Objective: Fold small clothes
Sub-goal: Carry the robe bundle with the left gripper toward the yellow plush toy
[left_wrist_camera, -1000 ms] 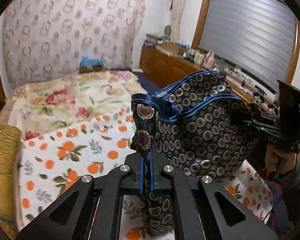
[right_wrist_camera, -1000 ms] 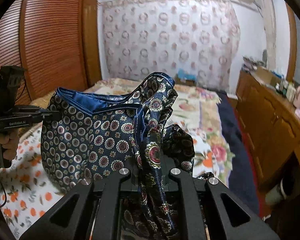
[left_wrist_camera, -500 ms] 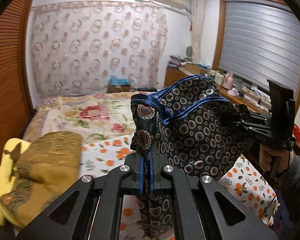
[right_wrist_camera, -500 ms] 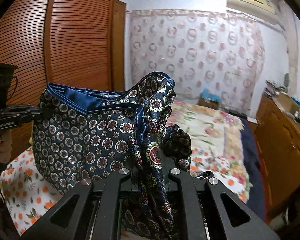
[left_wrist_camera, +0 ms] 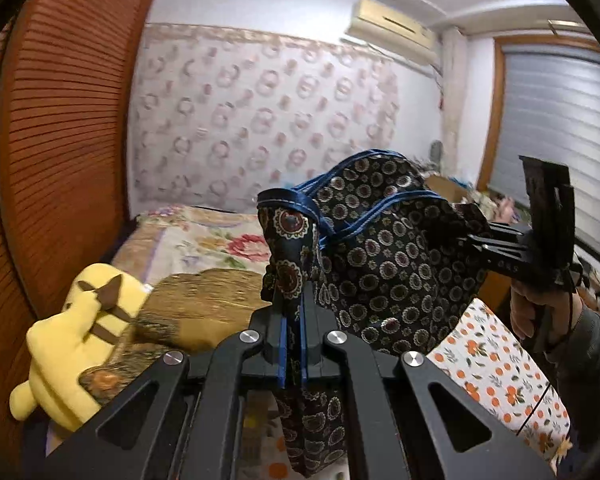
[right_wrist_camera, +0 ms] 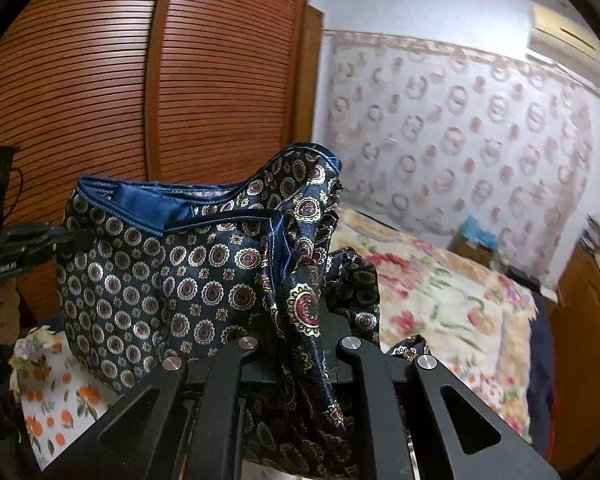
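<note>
Bedroom, orange-print sheet (left_wrist_camera: 496, 364) below. Left view: your left gripper (left_wrist_camera: 292, 344) is clamped on the patterned garment's (left_wrist_camera: 384, 264) blue hem, lifting it clear so it hangs flat. Right view: your right gripper (right_wrist_camera: 300, 344) pinches the opposite bunched edge, probably the waistband.

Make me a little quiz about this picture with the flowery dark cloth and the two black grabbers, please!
1. True or false: both grippers are shut on the dark patterned garment.
2. What colour is the trim along the garment's edge? A) red B) blue C) green
3. Fill in: in the left wrist view, a yellow ____ lies at the left, beside the wooden slatted door.

Key
1. True: the left gripper and the right gripper each pinch a bunched part of it, and it hangs between them above the orange-print sheet.
2. B, blue.
3. Plush toy.
</note>
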{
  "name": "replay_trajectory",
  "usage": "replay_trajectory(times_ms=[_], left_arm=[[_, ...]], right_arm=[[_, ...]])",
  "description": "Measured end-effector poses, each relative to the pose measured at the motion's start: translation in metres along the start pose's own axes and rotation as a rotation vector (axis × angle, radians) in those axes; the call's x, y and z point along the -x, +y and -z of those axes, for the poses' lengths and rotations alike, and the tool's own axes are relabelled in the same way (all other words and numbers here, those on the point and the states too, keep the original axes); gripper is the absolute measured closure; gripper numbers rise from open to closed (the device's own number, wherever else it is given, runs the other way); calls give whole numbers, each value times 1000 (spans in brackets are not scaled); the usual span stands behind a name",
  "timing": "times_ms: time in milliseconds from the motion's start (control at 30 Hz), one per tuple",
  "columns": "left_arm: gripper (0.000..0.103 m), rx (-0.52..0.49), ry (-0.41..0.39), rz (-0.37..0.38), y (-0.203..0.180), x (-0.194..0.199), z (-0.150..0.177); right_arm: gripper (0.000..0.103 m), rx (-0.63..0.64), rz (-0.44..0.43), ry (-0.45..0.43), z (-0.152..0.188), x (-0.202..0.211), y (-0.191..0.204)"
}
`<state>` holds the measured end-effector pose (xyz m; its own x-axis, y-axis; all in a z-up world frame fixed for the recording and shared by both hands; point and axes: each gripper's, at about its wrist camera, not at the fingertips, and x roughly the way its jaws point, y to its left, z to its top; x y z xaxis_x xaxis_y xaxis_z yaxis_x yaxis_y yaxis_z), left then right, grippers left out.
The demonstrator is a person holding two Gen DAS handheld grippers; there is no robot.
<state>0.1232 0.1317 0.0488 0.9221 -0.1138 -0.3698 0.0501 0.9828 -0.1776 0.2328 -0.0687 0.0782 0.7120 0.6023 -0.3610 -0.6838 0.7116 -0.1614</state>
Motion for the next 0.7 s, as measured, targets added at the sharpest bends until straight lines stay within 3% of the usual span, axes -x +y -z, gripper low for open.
replay_trajectory(times_ms=[233, 400, 700], left_arm=[[98, 120, -16, -92, 61, 5, 23], [98, 198, 38, -154, 100, -8, 47], [98, 230, 104, -209, 115, -21, 75]], right_arm=[[93, 93, -94, 22, -27, -73, 2], [93, 159, -151, 71, -39, -143, 5], [92, 150, -190, 174, -34, -233, -15]])
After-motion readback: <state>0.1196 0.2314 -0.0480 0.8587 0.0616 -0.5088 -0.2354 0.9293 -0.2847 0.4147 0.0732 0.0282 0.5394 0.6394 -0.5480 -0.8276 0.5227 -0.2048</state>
